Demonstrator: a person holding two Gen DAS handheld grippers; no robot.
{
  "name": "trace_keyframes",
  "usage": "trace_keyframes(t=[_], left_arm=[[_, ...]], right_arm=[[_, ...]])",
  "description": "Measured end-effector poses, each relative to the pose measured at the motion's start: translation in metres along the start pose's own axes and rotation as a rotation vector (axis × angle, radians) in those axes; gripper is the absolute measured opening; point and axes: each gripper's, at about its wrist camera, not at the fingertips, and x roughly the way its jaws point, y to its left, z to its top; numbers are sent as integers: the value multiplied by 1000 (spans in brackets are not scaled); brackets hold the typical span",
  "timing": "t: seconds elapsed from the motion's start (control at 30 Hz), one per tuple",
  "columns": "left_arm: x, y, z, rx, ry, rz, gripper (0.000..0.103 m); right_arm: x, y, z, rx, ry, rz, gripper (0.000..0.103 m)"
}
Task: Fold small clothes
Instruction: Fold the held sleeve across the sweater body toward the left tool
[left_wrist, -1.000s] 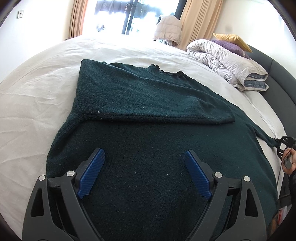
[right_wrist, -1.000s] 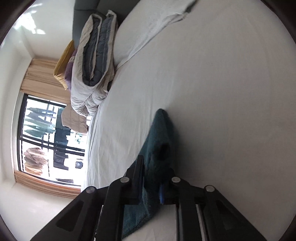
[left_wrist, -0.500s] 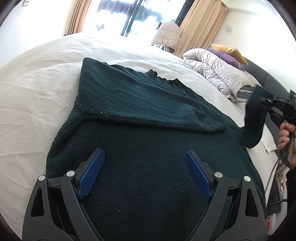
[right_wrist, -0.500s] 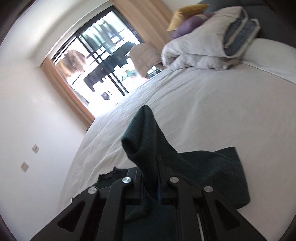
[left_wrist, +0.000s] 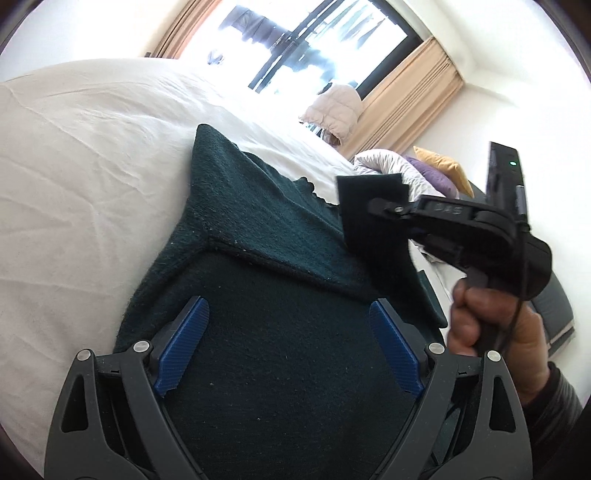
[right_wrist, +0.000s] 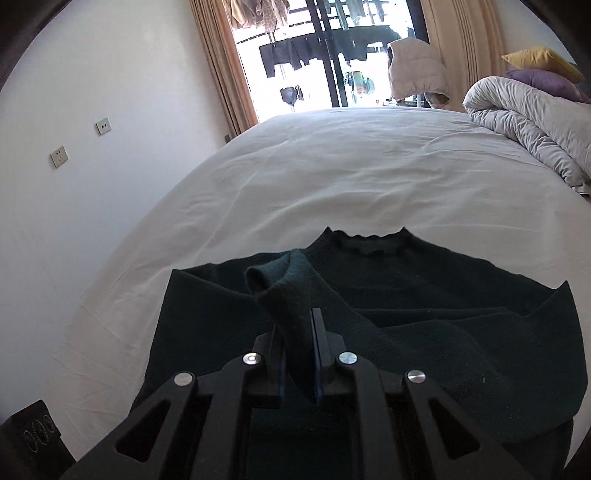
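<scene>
- Fingers (right_wrist: 319, 354) of my right gripper (right_wrist: 299, 363) are pinched narrow on the cuff end of the sweater's sleeve (right_wrist: 286, 295); the knit stands up between the pads in a loose roll, so the grip sits a little back from the very edge.
- My left gripper (left_wrist: 290, 345) has its blue pads set wide with nothing between them, hovering over the lower body of the dark green sweater (left_wrist: 288, 332). I judge it is placed there to be ready to press the body flat if the cloth drags.
- That sweater lies spread on the white bed sheet (right_wrist: 332, 177), collar toward the window (right_wrist: 332, 55). One sleeve is already laid across the chest, its fold edge showing as a slanted seam in the left wrist view.
- I carry the second sleeve raised above the chest, held high so that it clears the folded layer rather than rumpling it.
- My right hand (left_wrist: 491, 321) shows at the right edge of the left wrist view, gripping the handle, with the sleeve hanging from the jaws.
- A rolled grey duvet (right_wrist: 528, 122) and pillows sit well apart at the head of the bed.
</scene>
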Motion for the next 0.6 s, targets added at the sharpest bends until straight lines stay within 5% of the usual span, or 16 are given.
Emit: trace_keyframes(t=[0.17,0.6], left_arm=[[-3,4,1,-17,-16,-23,89],[-14,8,0,-40,-50,-34,89]], right_arm=[[3,12,-6,-49,2,-31,13],[5,58,-9,-164,-27,45,14]])
